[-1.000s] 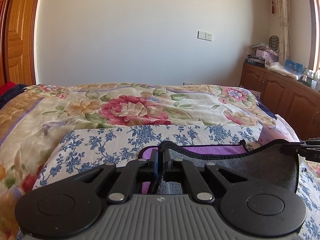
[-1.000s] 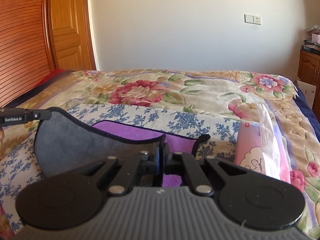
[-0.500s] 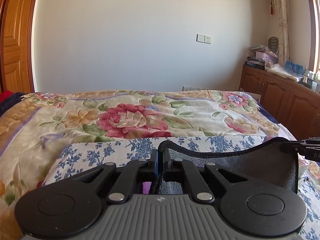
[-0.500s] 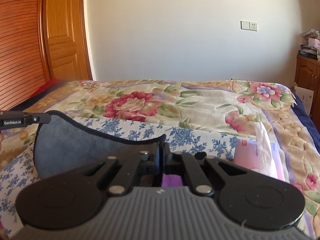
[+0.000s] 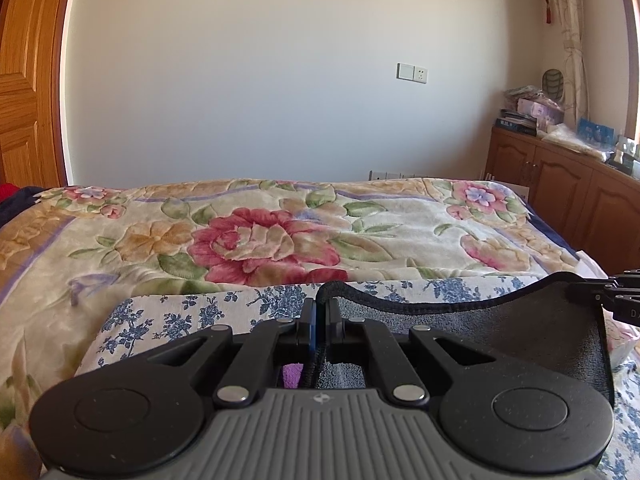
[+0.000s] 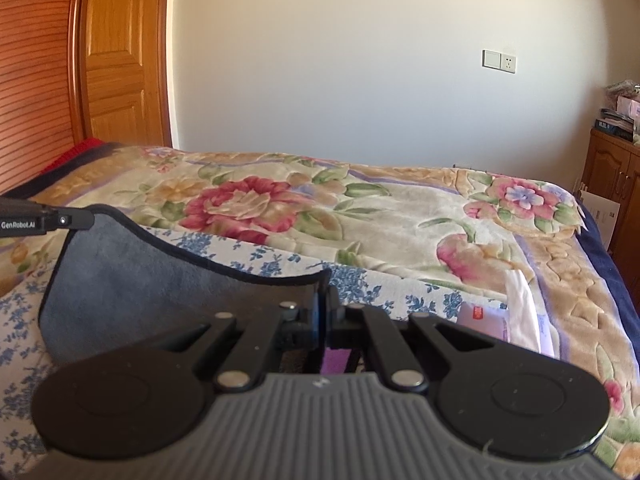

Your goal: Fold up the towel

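A dark grey towel (image 5: pixel 500 336) with black edging hangs stretched between my two grippers above the bed. My left gripper (image 5: pixel 320 312) is shut on its left top corner. My right gripper (image 6: pixel 323 304) is shut on its right top corner; the towel (image 6: pixel 132 280) sags to the left of it there. A purple patch of cloth (image 6: pixel 334 360) shows under the fingers in both views (image 5: pixel 292 374); I cannot tell whether it belongs to the towel. The other gripper's tip shows at the frame edge in each view.
A blue-flowered white sheet (image 5: pixel 192 312) lies under the towel on a bed with a floral blanket (image 5: pixel 280 236). A pink-and-white packet (image 6: pixel 500 320) lies at the right. Wooden cabinets (image 5: pixel 560 196) stand at the right, a wooden door (image 6: pixel 116 60) at the left.
Both grippers have lifted the towel's top edge higher. The purple cloth that showed beyond the towel is now hidden behind it.
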Available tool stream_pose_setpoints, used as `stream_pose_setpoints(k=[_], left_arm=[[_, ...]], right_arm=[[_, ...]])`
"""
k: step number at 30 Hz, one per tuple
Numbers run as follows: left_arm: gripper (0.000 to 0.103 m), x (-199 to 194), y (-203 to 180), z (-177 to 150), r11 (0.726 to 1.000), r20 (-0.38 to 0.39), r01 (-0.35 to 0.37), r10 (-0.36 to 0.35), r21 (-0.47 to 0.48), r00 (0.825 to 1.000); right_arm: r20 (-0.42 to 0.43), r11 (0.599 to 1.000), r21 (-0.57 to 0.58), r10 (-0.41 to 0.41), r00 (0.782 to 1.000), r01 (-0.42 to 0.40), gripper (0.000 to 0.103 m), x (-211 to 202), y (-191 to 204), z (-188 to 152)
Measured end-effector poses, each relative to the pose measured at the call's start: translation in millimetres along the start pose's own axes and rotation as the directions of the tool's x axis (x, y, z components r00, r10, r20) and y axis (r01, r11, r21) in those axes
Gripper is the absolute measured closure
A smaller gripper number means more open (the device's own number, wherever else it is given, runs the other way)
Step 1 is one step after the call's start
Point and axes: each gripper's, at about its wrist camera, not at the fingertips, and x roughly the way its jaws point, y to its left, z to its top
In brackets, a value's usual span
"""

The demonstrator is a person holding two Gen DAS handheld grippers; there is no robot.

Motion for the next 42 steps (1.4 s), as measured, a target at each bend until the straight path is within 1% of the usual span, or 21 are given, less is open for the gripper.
stream_pose_setpoints(k=[8,14,20,26,30,34,37,42], left_arm=[[0.098,16,6,-2,1.000,0.000,-0.014,0.014,-0.012,1.000],[0.098,26,6,-3,1.000,0.001,-0.020,0.020,0.006,1.000],[0.098,37,7,-6,0.999,-0.010,-0.029,0.029,0.017,1.000],[0.098,50,9,-13,0.999,-0.045,-0.032,0.032,0.018,0.998],[0.098,57,8,-16,0.999,-0.051,-0.031,0.033,0.032,0.998],[0.098,66,10,-20,0.999,-0.079,-0.035,0.038,0.031,0.996],[0.098,72,9,-23,0.998,-0.107,-0.040,0.045,0.048,0.993],[0.094,78,14,-27,0.998,-0.141,-0.049,0.053,0.032,0.989]], right_arm=[[-0.002,1.000,-0.007,-0.030,1.000,0.030,0.099,16,0,-6],[-0.003,0.999,-0.008,-0.044,0.999,0.043,0.099,26,0,-8],[-0.015,0.997,-0.037,-0.065,0.998,0.064,0.099,34,3,-12],[-0.059,0.994,-0.075,-0.081,0.995,0.076,0.099,48,5,-20],[-0.048,0.991,-0.096,-0.093,0.994,0.088,0.099,51,8,-24],[-0.076,0.992,-0.084,-0.096,0.992,0.090,0.099,58,5,-29],[-0.094,0.994,-0.069,-0.092,0.991,0.086,0.099,61,1,-31],[-0.121,0.995,-0.051,-0.091,0.988,0.085,0.099,63,0,-35]])
